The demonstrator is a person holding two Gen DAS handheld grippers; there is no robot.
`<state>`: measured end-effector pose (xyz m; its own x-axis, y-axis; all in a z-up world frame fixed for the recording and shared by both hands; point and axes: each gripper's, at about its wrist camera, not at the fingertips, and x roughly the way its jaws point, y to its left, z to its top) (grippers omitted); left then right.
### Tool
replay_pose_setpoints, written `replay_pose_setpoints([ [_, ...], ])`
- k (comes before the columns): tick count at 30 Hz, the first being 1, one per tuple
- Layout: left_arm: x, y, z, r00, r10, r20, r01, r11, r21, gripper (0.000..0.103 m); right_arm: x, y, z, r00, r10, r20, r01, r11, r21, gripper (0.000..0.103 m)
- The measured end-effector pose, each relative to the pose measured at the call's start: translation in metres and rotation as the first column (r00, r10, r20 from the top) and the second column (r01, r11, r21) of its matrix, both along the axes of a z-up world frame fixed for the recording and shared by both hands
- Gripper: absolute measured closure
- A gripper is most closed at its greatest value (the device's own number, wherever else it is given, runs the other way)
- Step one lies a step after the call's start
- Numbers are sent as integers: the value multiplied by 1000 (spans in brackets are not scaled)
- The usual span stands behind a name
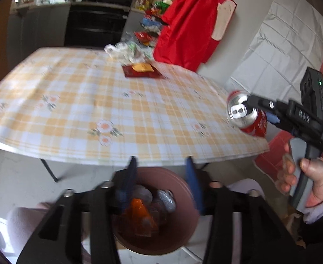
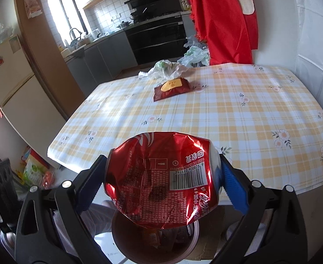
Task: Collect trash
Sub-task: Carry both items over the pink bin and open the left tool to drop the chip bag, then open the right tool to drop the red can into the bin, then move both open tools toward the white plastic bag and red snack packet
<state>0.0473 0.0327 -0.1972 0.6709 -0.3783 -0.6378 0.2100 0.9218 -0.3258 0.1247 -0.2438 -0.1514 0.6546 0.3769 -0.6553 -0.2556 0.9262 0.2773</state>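
- Left wrist view: the left gripper (image 1: 161,165) is spread apart and empty above the bin (image 1: 183,231) at 6 o'clock, which already holds several wrappers. At 3 o'clock the right gripper (image 1: 252,110) carries the can (image 1: 247,118). A red packet (image 1: 142,70) and a plastic bag (image 1: 126,50) remain on the table (image 1: 73,110) at 12 o'clock.
- Right wrist view: the right gripper (image 2: 161,176) is clenched on the crushed can (image 2: 161,176), directly over the bin (image 2: 155,248); dropping it looks next, with the packet (image 2: 172,88) and bag (image 2: 168,68) left.

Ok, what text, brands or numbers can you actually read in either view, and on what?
"Coca-Cola" script, upside down: crushed red can held in the right tool.
"6 928804 011142" or near, under the barcode: same can; some digits unsure.
"回收", inverted: same can.
"2021 THE COCA-COLA COMPANY": same can, small.
Fine print on the can: too small.
Yellow label on the dark red packet: blurred.
Raised characters on the right tool's body, left view: unclear.
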Motion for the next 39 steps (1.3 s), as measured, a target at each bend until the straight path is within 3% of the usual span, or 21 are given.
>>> replay_pose_setpoints([
  [1,-1,2,2,1000,15,15,-15,1000,8,39,-1,1,-1,1000,5,-2,-5,1000,-3,8],
  [3,-5,9,8,995,74,67,-76,997,26,16,-3,3,-4,1000,25,-7,-26,1000,-8,8],
  [8,-9,24,17,979,168,118,-176,983,55,6,-9,12,-9,998,67,-16,-68,997,-44,8],
  [25,-5,53,6,955,292,58,-295,954,55,6,-18,45,-37,972,191,-137,-203,976,-75,6],
  [39,-2,58,-1,951,308,33,-310,949,59,6,-10,39,-39,976,160,-148,-173,981,-82,6],
])
